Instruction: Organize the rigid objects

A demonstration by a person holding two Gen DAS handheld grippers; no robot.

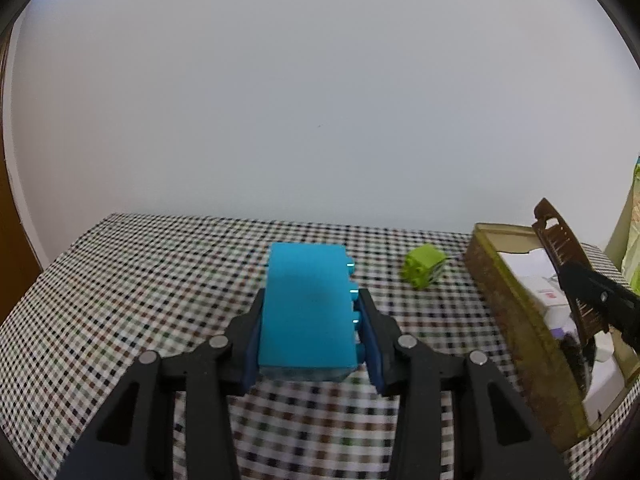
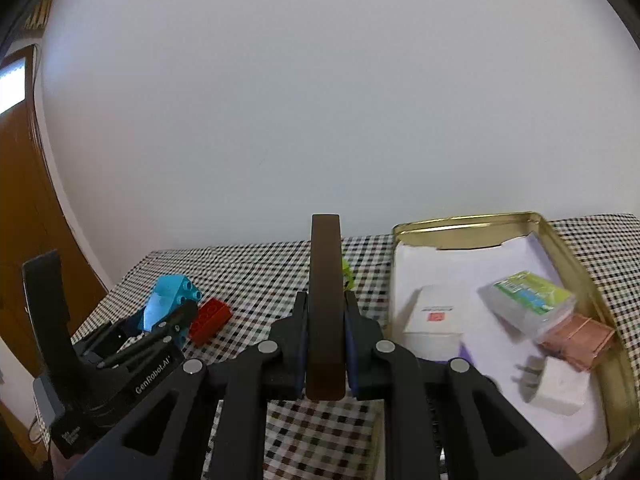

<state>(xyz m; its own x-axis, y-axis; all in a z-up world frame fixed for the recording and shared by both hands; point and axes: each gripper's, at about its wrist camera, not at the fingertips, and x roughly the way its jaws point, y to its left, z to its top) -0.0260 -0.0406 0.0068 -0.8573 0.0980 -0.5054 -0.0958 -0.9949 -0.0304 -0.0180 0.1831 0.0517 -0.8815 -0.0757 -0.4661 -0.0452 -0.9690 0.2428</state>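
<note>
Gripping glossy studded blue brick (image 1: 306, 312) | left gripper (image 1: 308, 336) | checked tablecloth (image 1: 140, 280)

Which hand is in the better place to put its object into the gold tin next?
Probably right: its tongs hold the brown comb at the gold tin. The left tongs hold the blue brick farther away.

On the checked tablecloth (image 1: 160, 280), my left gripper (image 1: 310, 320) holds the big cyan studded plastic brick (image 1: 304, 308) above the cloth. Right of it lies the small lime-green block (image 1: 423, 266), then the open gold metal tin (image 1: 516, 320). My right gripper (image 2: 325, 344) holds the brown flat comb (image 2: 325, 300) on edge beside the tin, which holds what look like small boxes. The red studded brick (image 2: 209, 318) lies just right of the cyan one.
</note>
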